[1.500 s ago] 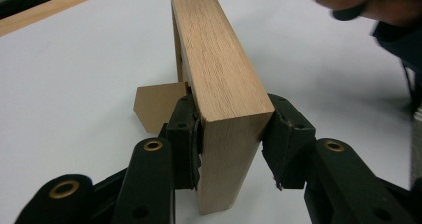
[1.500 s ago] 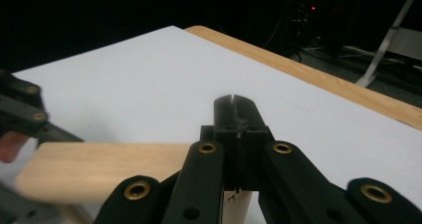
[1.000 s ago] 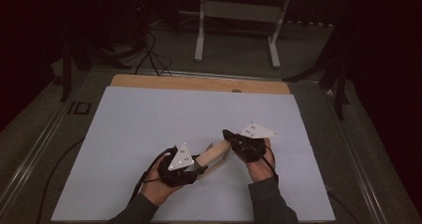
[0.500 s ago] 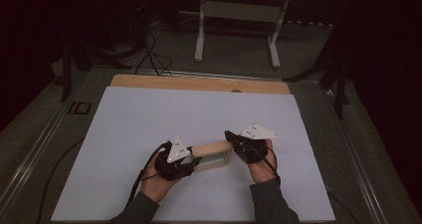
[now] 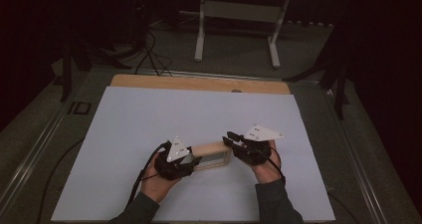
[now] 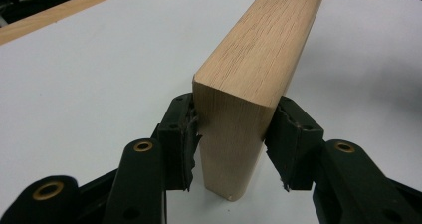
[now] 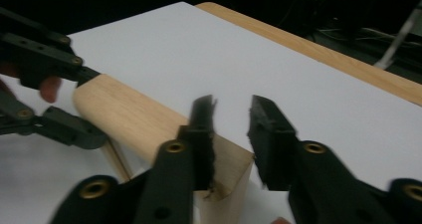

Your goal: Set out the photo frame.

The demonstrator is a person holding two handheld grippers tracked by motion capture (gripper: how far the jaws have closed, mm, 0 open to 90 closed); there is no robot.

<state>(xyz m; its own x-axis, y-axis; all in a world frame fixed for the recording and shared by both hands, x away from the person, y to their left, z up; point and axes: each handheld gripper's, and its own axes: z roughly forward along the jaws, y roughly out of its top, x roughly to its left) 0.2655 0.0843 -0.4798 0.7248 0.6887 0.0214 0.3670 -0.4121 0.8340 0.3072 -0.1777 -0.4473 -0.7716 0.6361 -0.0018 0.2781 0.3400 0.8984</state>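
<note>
Your left gripper (image 6: 234, 149) has its jaws pressed against the two faces of the wooden frame (image 5: 211, 154), pinching one end of it, so the hold on that side looks made; the frame stands on its edge on the white sheet (image 5: 149, 119) near your side of the table, between your two hands, and you can see a clear pane set in it from the high view; your right gripper (image 7: 231, 134) is at the frame's other end with its jaws spread, one pad (image 7: 201, 129) against the wood and the other off it over bare sheet; I judge the two-handed grasp half done: you have yet to close the right jaws on that end before any lift or repositioning.
</note>
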